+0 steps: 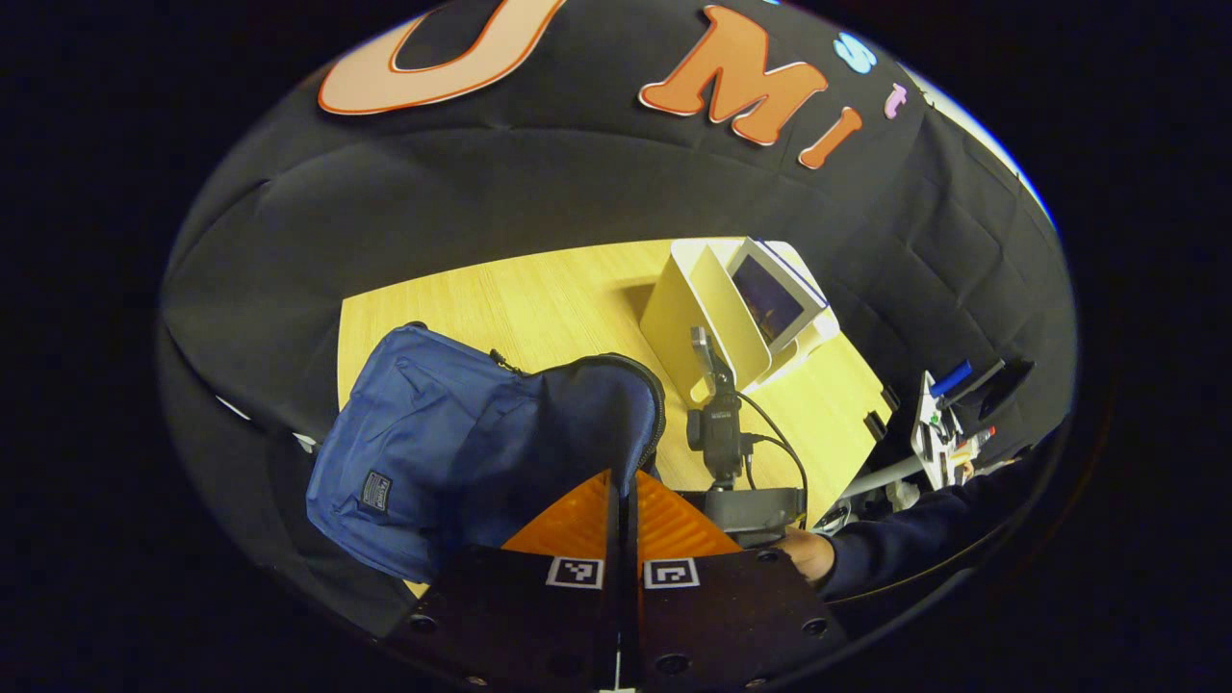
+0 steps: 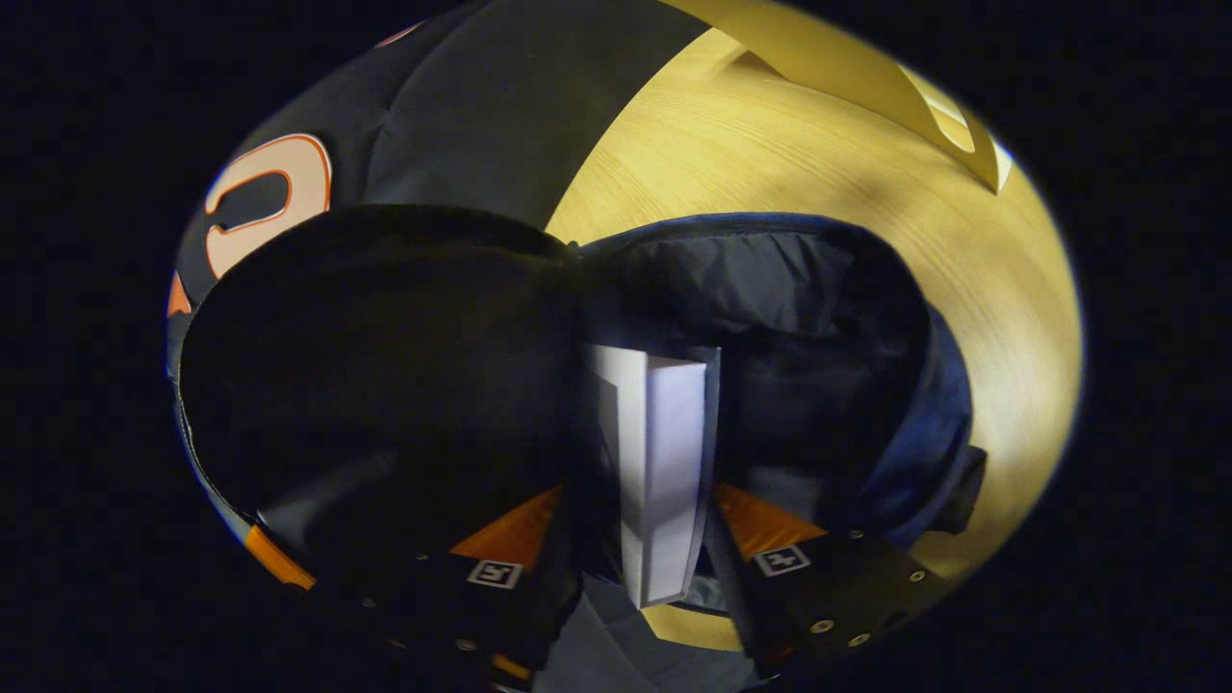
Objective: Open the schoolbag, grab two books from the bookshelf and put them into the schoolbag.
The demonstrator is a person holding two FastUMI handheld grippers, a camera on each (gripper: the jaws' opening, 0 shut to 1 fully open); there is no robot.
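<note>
In the left gripper view we look down along the left gripper (image 1: 624, 500); its two fingers lie pressed together with only a thin slit between them, and we see nothing held in that slit; their tips sit right at the dark lining of the blue schoolbag (image 1: 462, 452), though we cannot tell whether they touch the fabric. The schoolbag lies on the wooden table (image 1: 539, 298) with its mouth gaping toward us and its zipper edge curving round the opening. Past it, at the table's far corner, stands the pale bookshelf (image 1: 712, 318), tilted in this view, with a book (image 1: 770, 298) leaning in it; just in front of the shelf the other gripper rises on its black mount, with a hand (image 1: 808, 553) and a dark sleeve (image 1: 924, 539) below it at the right.

In the right gripper view the right gripper (image 2: 654, 539) has its fingers spread apart on either side of a white book (image 2: 664, 472); the book stands on edge between them, but we cannot tell whether both fingers press on it, as gaps seem to show at each side. The book's far end sits inside the schoolbag's open mouth (image 2: 770, 289), dark lining all round it; the table shines beyond (image 2: 962, 289), and a strip of the bookshelf (image 2: 866, 77) crosses the top.
</note>
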